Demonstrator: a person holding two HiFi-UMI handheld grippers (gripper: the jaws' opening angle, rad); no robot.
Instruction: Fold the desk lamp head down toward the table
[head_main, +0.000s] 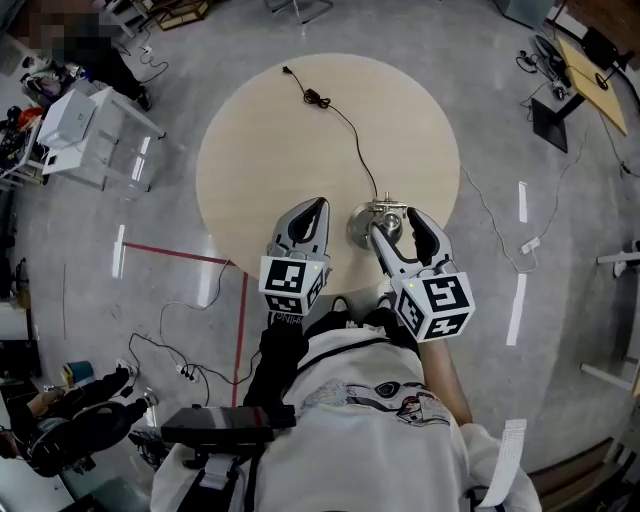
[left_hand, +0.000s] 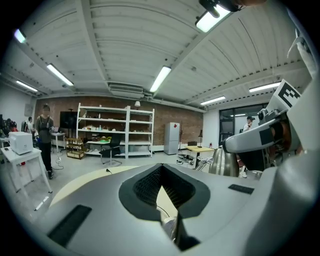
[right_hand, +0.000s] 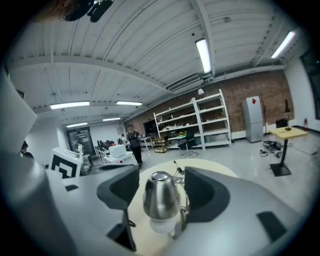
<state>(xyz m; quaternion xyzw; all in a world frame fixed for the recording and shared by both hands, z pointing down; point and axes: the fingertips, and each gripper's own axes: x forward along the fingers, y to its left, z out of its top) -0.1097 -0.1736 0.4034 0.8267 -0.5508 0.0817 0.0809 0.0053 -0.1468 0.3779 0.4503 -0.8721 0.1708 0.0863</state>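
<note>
Steel lamp head (right_hand: 160, 197) stands between right gripper (right_hand: 160, 186)'s fingers (right_hand: 206, 194).

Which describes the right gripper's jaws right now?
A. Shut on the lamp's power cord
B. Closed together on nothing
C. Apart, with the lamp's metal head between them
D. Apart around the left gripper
C: in the right gripper view, the right gripper has its jaws standing apart and the shiny metal lamp head sits between the pads, unclamped.
</note>
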